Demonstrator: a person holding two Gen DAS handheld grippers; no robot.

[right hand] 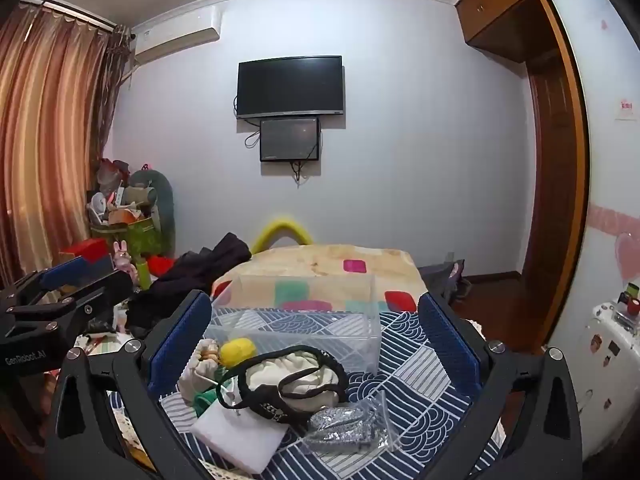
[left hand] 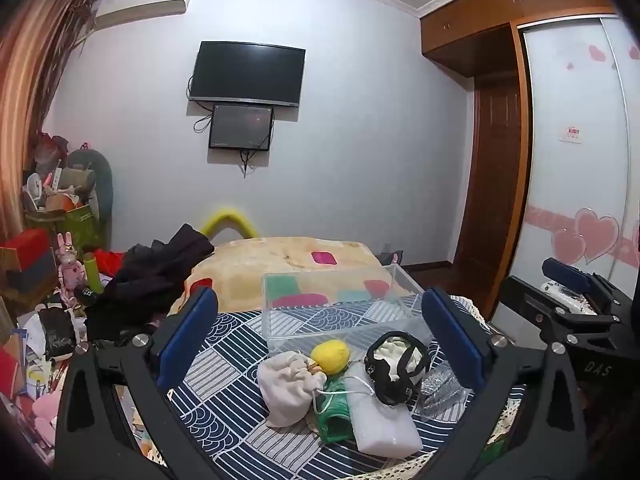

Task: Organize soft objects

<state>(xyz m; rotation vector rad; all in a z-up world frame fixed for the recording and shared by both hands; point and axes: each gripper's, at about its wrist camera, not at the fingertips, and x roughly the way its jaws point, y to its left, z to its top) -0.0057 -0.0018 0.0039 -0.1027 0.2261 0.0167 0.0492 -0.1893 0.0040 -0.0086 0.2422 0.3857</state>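
Both grippers wide, nothing held: left gripper (left hand: 320, 332) and right gripper (right hand: 316, 336) hang over a blue patterned cloth (left hand: 224, 364). Soft items clustered on the cloth just in front of a clear box (left hand: 340, 308): white pouch (left hand: 286, 388), yellow ball (left hand: 330, 356), foam block (left hand: 384, 424), black-trimmed cream bag (left hand: 394, 364), silver packet (left hand: 438, 390). Ball sits beside the box's near wall, pouch touching it.

Clear glossy plastic box (left hand: 340, 308)

The green mesh bag (left hand: 334, 408) lay mostly hidden under the white pouch (left hand: 286, 388) and foam block (left hand: 384, 420). The zip bag's (right hand: 352, 426) silvery contents were too blurred to identify. The picture's bottom edge cut off the patterned cloth (right hand: 420, 364).
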